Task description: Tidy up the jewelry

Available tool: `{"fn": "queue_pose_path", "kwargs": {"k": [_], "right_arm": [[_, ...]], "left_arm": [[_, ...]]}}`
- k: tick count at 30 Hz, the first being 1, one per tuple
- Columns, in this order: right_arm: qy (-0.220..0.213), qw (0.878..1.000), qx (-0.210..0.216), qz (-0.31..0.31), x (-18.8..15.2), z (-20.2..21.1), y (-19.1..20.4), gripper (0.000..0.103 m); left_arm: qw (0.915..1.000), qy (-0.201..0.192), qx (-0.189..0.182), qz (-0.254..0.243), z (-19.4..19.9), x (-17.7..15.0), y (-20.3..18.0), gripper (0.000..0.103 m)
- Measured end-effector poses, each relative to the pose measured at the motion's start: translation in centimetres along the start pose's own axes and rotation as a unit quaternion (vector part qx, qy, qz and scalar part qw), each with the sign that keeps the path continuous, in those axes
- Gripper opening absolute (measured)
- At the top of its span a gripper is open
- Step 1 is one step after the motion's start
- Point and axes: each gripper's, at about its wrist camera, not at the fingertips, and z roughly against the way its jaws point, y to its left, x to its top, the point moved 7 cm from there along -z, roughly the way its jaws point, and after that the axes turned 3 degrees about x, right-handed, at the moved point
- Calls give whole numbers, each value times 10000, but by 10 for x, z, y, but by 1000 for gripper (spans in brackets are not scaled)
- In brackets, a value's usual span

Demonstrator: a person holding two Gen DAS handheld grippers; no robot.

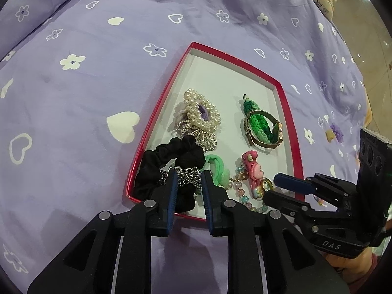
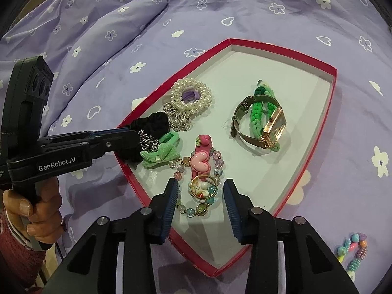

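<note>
A red-rimmed box lid (image 1: 285, 103) (image 2: 328, 112) lies on the bed and holds jewelry. My left gripper (image 1: 189, 174) (image 2: 137, 137) has its fingers on either side of a silver chain (image 1: 186, 177) (image 2: 148, 142) that lies on a black scrunchie (image 1: 171, 156) (image 2: 152, 122); the jaws are a little apart. My right gripper (image 2: 200, 183) (image 1: 272, 186) is open over a pastel bead bracelet (image 2: 210, 196) with a pink heart clip (image 2: 201, 161). A pearl scrunchie (image 1: 201, 112), a green bow tie (image 2: 159, 155) and a watch with a green braid (image 2: 264, 122) lie in the lid.
A colourful bead bracelet (image 2: 355, 252) lies on the purple flowered sheet (image 1: 85, 85) right of the lid. A small purple and yellow clip (image 1: 334, 132) lies further right. A pillow (image 2: 85, 31) sits at the back left.
</note>
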Motion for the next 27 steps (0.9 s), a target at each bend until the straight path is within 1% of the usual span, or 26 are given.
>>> {"fn": "queue_pose_path", "kwargs": {"k": [8,10,12,14,16,17,18,19,20,23,24,27], "right_arm": [[-260,9995,-112,-112,0,16,-5,41],[-298,9994,-134,-140,0,19,-7,42],[-365,9991,-130,-174,0,23,-8,42],[-461,9986,-115,-233,1,29,-8,47],[-587,9976,-117,-343,0,36,-11,56],[-661,9969,-119,-401,-1,40,-13,61],[-748,9961,-115,-454,-2,44,-14,69],[-844,9951,-99,-498,-3,49,-14,72],[-950,9940,-76,-536,-5,55,-15,73],[-1136,9912,-13,-677,-11,66,-17,75],[-1199,9900,20,-741,-13,70,-18,78],[-1459,9845,168,-957,-20,78,-22,81]], "left_arm": [[10000,-2,45,33,1,0,1,18],[10000,9,67,47,1,-1,2,21],[9999,-12,95,57,3,-1,2,36],[9999,-67,130,34,8,-1,1,41],[9998,-123,178,3,14,-3,-1,50],[9997,-154,212,6,17,-4,-1,64],[9995,-192,236,14,20,-3,-1,73],[9994,-247,252,19,24,-4,-2,77],[9993,-280,264,25,27,-5,-2,82],[9988,-379,289,86,36,-9,-3,87],[9987,-400,301,116,38,-11,-3,88],[9983,-467,273,212,45,-20,-4,88]]}}
